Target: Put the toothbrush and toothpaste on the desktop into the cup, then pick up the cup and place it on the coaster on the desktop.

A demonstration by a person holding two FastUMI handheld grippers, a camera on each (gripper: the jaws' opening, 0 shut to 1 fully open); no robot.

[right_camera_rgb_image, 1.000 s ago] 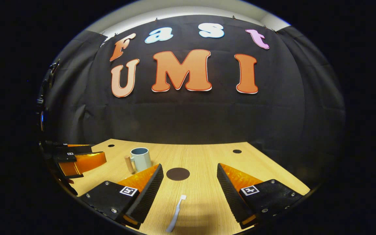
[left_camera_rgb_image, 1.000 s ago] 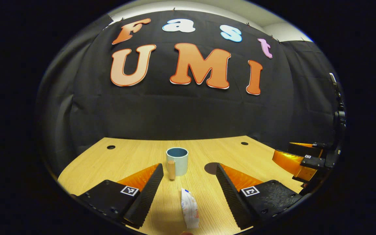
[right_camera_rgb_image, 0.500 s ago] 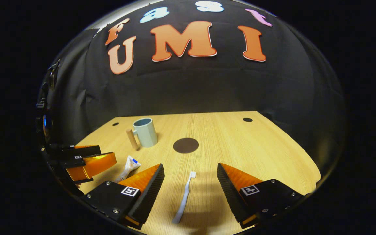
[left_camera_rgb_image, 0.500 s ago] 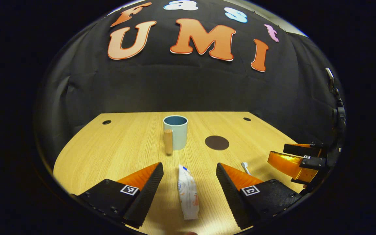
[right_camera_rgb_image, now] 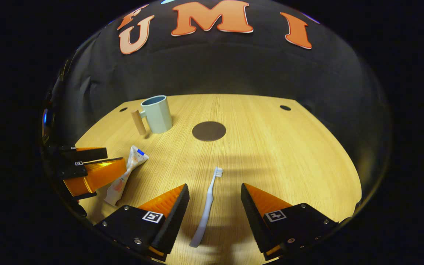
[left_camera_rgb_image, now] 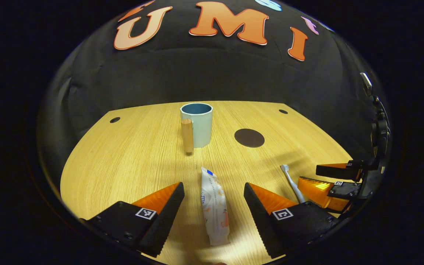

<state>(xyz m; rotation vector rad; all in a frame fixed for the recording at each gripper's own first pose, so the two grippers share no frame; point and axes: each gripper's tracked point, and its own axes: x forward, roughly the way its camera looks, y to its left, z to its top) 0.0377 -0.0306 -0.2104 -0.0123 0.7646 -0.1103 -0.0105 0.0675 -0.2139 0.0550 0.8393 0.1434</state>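
As both grippers dip toward the desk, the toothpaste tube [left_camera_rgb_image: 215,206] now lies between the spread left gripper [left_camera_rgb_image: 214,191] fingers, and the toothbrush [right_camera_rgb_image: 206,208] between the spread right gripper [right_camera_rgb_image: 215,191]; contact probably not yet made. Cup [left_camera_rgb_image: 197,124] stands empty beside the coaster [left_camera_rgb_image: 249,138].

The light wooden desktop [left_camera_rgb_image: 131,154] carries a pale blue cup [left_camera_rgb_image: 197,123] with a wooden handle, standing upright, and a dark round coaster [left_camera_rgb_image: 249,137] beside it. Nearer, a white toothpaste tube [left_camera_rgb_image: 215,206] and a white toothbrush [right_camera_rgb_image: 206,208] lie flat, apart.
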